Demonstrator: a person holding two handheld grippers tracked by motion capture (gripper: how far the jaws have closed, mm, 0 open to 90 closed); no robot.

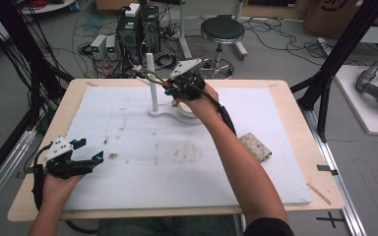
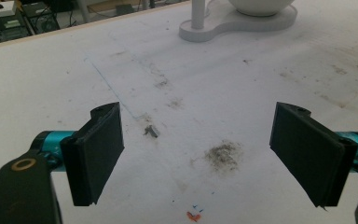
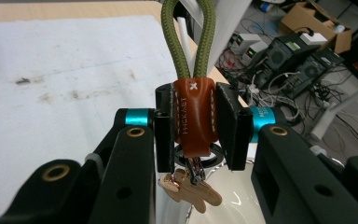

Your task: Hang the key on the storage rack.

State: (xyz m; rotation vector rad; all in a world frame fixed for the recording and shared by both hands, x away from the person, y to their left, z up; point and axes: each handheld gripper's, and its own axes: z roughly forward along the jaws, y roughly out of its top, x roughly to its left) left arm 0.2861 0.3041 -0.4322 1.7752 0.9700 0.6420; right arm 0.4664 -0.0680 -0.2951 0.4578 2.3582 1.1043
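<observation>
The right tongs (image 3: 196,123) are clamped on the brown leather tab (image 3: 193,114) of a keychain with an olive-green cord loop (image 3: 186,37); a metal ring and a small tan figure charm (image 3: 193,191) hang below the tab. In the high view the right tongs (image 1: 163,84) hold this keychain at the far centre of the desk (image 1: 285,98), beside the upper part of the white upright peg (image 1: 150,73) that rises from a white stand with a round bowl (image 2: 260,5).

The left tongs (image 2: 198,156) are spread wide with nothing between the pads, low over the stained white mat (image 1: 142,147) at the near left.

Status: pick-up is complete. The cord loop is raised at the peg, but whether it already encircles the peg cannot be told. Judged remaining: seat the loop over the peg top, lower it, release. A crumpled beige cloth (image 1: 256,146) lies at the right, untouched.
</observation>
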